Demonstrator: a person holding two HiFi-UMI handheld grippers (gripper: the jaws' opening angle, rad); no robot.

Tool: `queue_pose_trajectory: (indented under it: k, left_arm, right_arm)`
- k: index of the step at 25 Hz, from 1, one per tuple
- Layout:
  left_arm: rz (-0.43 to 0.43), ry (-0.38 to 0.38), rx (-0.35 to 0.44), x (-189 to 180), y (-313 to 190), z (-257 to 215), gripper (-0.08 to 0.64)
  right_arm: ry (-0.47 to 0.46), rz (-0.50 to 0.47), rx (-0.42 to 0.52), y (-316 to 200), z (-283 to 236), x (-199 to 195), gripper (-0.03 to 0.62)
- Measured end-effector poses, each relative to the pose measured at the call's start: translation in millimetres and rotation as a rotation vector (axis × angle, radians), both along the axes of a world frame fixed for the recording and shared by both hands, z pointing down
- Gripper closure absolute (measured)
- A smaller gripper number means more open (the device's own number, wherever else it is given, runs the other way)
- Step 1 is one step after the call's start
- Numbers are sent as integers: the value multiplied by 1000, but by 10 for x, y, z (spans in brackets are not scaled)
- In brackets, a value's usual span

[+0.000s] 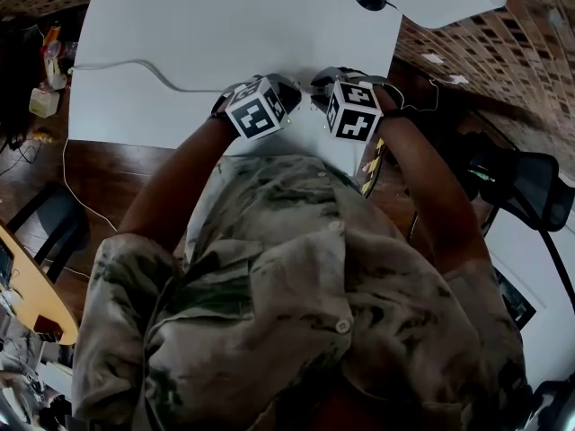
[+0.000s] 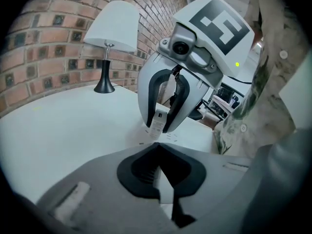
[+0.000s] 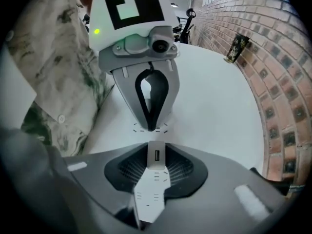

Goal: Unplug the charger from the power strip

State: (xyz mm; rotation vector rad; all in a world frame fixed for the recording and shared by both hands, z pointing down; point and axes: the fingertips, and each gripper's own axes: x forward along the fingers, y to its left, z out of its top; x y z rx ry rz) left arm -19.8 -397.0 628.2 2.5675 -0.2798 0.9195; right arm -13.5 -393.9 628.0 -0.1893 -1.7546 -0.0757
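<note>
Both grippers meet tip to tip at the near edge of the white table (image 1: 225, 25). My right gripper (image 3: 156, 174) is shut on the white charger (image 3: 155, 184), whose USB port faces the camera. From the left gripper view, the same charger (image 2: 158, 118) shows as a small white block pinched in the right gripper (image 2: 161, 123). My left gripper (image 2: 163, 179) is shut with a narrow white strip between its pads. A white cable (image 1: 153, 68) runs across the table to the left gripper (image 1: 295, 93). I cannot make out a power strip in any view.
A table lamp (image 2: 112, 28) with a white shade stands at the far side by the brick wall (image 2: 29, 57). A black office chair (image 1: 530, 187) is to the right of the table. A wooden desk (image 1: 36, 294) lies at the lower left, over dark floor.
</note>
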Motion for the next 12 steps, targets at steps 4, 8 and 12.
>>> queue_pose_trajectory:
  k: [4, 8, 12]
  left_arm:
    - [0, 13, -26, 29, -10, 1, 565]
    - [17, -5, -26, 23, -13, 6, 565]
    - [11, -1, -34, -24, 9, 14, 563]
  right_arm:
    - [33, -23, 13, 9, -9, 34, 488]
    - [-23, 10, 19, -39, -306, -72, 488]
    - [-96, 84, 89, -297, -914, -147, 488]
